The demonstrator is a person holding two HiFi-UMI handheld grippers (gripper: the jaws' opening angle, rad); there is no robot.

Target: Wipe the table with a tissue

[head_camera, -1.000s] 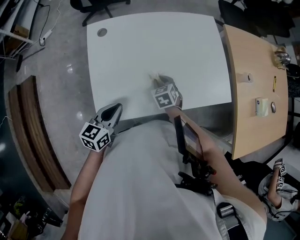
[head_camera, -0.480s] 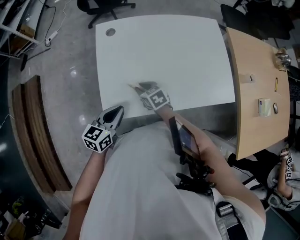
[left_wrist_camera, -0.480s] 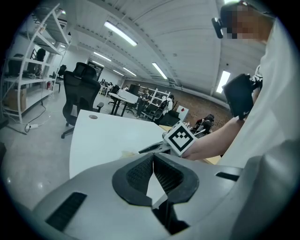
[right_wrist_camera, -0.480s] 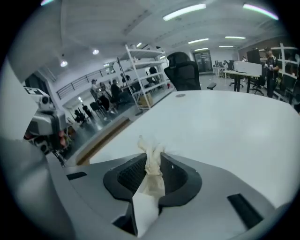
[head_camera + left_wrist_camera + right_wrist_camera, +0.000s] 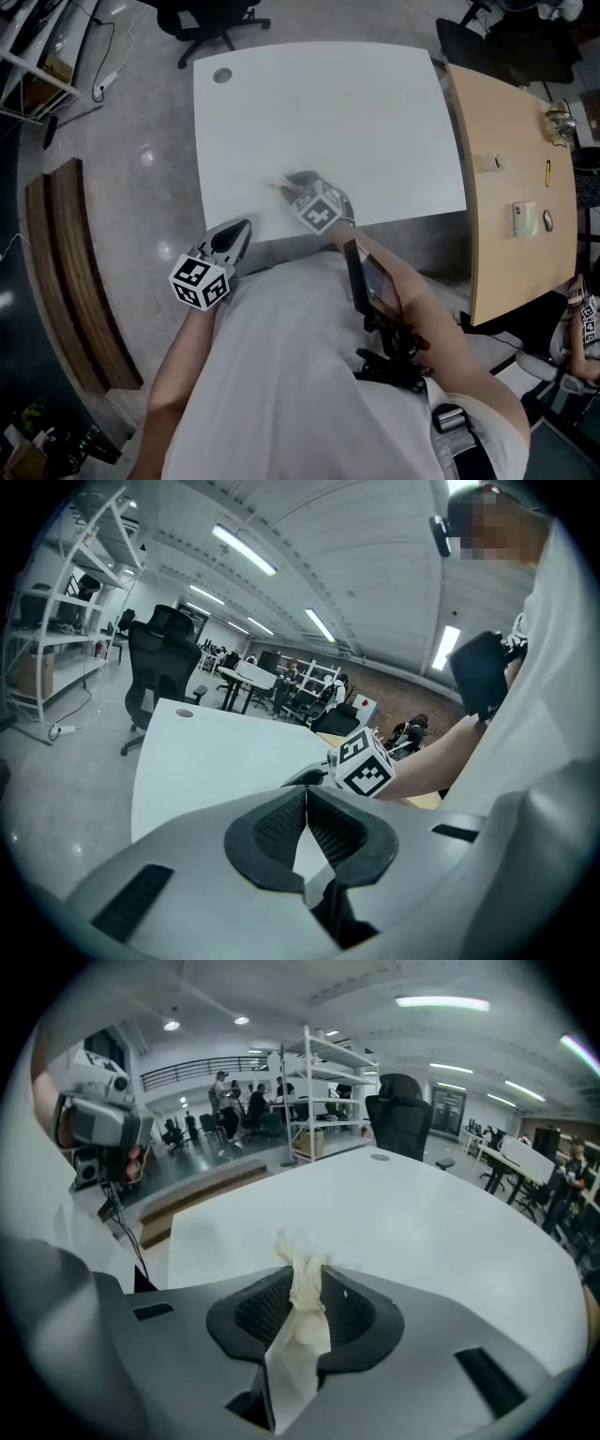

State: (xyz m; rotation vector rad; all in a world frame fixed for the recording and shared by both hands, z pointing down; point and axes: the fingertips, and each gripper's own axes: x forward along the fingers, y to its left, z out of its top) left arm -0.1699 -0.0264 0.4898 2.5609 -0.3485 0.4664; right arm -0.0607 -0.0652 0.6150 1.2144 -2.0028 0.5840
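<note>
In the head view the white table (image 5: 328,112) fills the middle. My right gripper (image 5: 292,184) points down at its near edge, shut on a crumpled white tissue (image 5: 278,182) that rests on the tabletop. In the right gripper view the tissue (image 5: 304,1290) is pinched between the dark pads and sticks out past the tips of the right gripper (image 5: 306,1279). My left gripper (image 5: 238,230) hovers off the table's near left corner, jaws shut and empty. The left gripper view shows the left gripper (image 5: 306,797) with its tips touching, and the right gripper's marker cube (image 5: 361,766) beyond.
A wooden table (image 5: 511,169) with a few small items adjoins on the right. A round cable hole (image 5: 222,75) sits at the white table's far left corner. An office chair (image 5: 211,19) stands beyond it. A low wooden platform (image 5: 66,272) lies on the floor at the left.
My right gripper has slid left along the table's near edge with the tissue in it, rolling as it went. The left gripper has stayed by the table's corner.
</note>
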